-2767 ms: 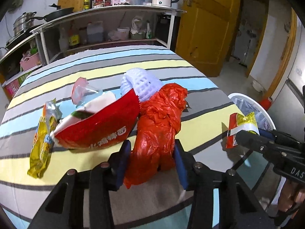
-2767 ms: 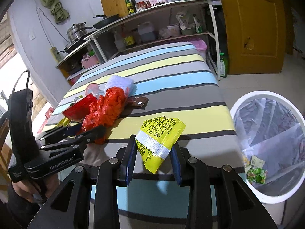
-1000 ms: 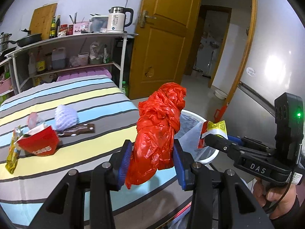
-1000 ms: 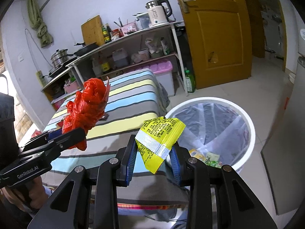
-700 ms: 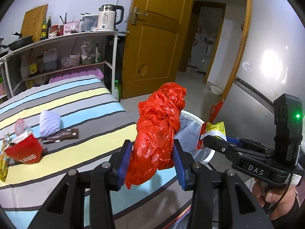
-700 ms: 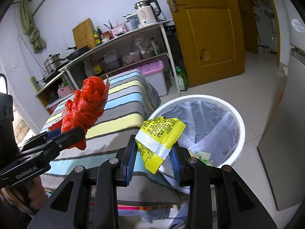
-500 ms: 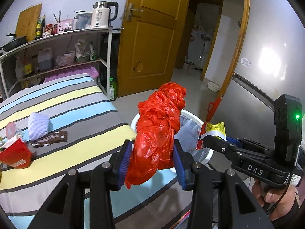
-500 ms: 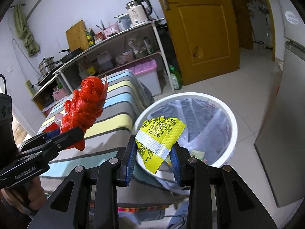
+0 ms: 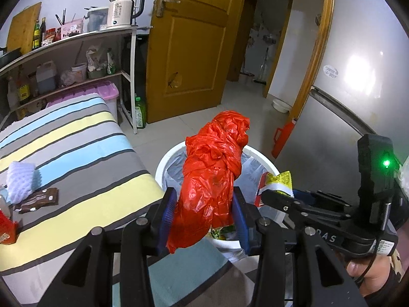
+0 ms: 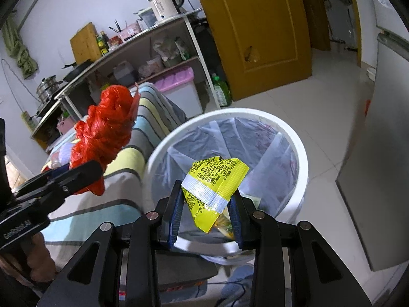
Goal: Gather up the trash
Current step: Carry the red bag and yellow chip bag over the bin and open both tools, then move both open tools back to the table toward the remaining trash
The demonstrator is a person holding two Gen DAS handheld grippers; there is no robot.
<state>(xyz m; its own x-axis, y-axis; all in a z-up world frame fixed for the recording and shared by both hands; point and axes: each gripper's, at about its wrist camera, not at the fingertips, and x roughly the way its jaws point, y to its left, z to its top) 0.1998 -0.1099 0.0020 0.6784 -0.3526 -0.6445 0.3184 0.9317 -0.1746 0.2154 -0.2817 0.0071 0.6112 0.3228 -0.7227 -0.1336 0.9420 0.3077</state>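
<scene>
My left gripper (image 9: 204,215) is shut on a crumpled red plastic bag (image 9: 212,174), held up in front of a white trash bin (image 9: 163,163) lined with a clear bag. My right gripper (image 10: 207,217) is shut on a yellow snack wrapper (image 10: 214,181) and holds it over the near rim of the bin (image 10: 301,153). The right gripper also shows in the left wrist view (image 9: 271,194) with the wrapper (image 9: 278,181). The red bag shows in the right wrist view (image 10: 107,130), left of the bin. Some trash lies at the bin's bottom.
A striped table (image 9: 76,148) carries a white foam net (image 9: 21,179), a brown wrapper (image 9: 38,199) and a red packet (image 9: 6,227). Shelves (image 9: 76,58) stand behind it. A yellow door (image 9: 194,46), a grey fridge (image 9: 332,133) and tiled floor surround the bin.
Both grippers have swung away from the table toward the bin. The bin is now larger and closer under the yellow wrapper, and the red bag is in front of the bin.
</scene>
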